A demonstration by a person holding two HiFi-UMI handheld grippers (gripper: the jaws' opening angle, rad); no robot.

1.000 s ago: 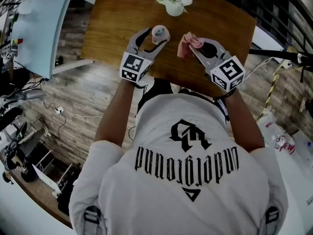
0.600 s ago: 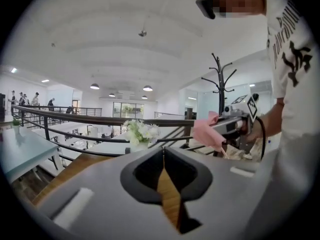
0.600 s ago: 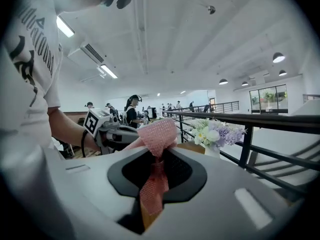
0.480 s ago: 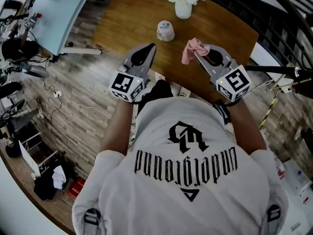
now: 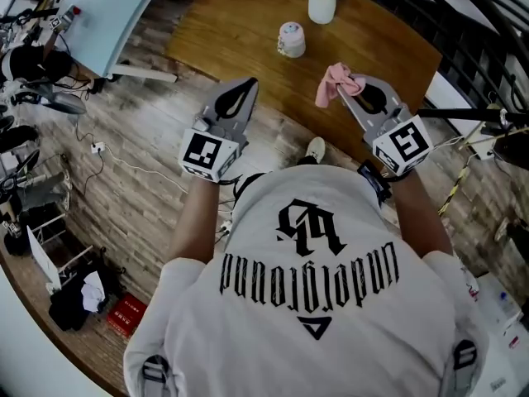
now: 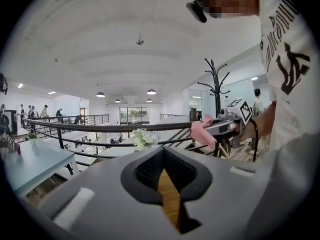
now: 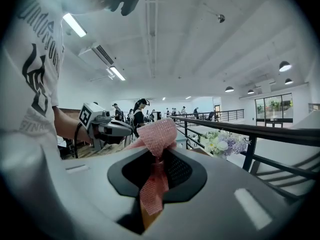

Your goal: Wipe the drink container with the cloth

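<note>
Your left gripper (image 5: 249,83) is holding its jaws together on nothing, and your right gripper (image 5: 345,89) is pinching the pink cloth (image 5: 333,79). The drink container (image 5: 291,40) is standing, seemingly upright, on the table (image 5: 240,23), where a second ago your open left jaws were flanking it.

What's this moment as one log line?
left gripper: shut, empty | right gripper: shut on pink cloth | drink container: upright on table, clear of grippers

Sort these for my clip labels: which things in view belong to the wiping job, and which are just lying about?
Job:
drink container
pink cloth, clamped in the right gripper
left gripper, shut and empty

Lying about:
flower vase
wooden table
pale blue table
</note>
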